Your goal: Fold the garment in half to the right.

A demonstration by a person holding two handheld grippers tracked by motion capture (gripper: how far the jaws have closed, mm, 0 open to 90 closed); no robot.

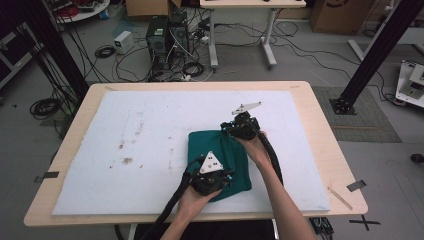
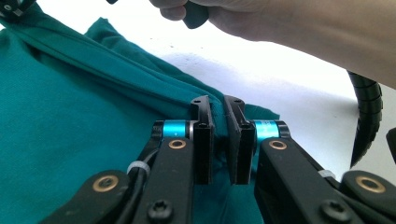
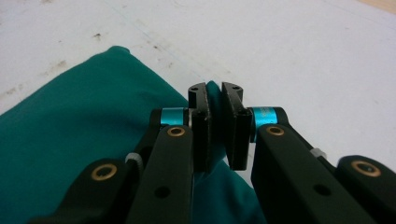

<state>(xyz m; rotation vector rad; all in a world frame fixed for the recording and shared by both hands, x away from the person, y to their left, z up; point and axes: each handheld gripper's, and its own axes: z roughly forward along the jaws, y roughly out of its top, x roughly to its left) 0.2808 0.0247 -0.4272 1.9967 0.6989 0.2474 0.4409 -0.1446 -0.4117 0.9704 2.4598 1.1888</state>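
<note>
A folded dark green cloth (image 1: pixel 220 157) lies on the white mat near the middle of the table. My left gripper (image 1: pixel 225 176) is shut on the cloth's near edge; in the left gripper view its jaws pinch a fold of the green cloth (image 2: pixel 84 107) at the left gripper (image 2: pixel 218 105) tips. My right gripper (image 1: pixel 229 127) is shut on the cloth's far corner. In the right gripper view the right gripper (image 3: pixel 215 91) clamps a bunched bit of the cloth (image 3: pixel 79 126). A person's hand (image 2: pixel 289 28) holding the other gripper shows at the top of the left gripper view.
The white mat (image 1: pixel 150 130) covers most of the wooden table (image 1: pixel 320 125) and carries some brown stains (image 1: pixel 125 160) at its left. Black tape marks (image 1: pixel 356 185) sit on the table's right edge. Cables, computers and a desk stand on the floor beyond.
</note>
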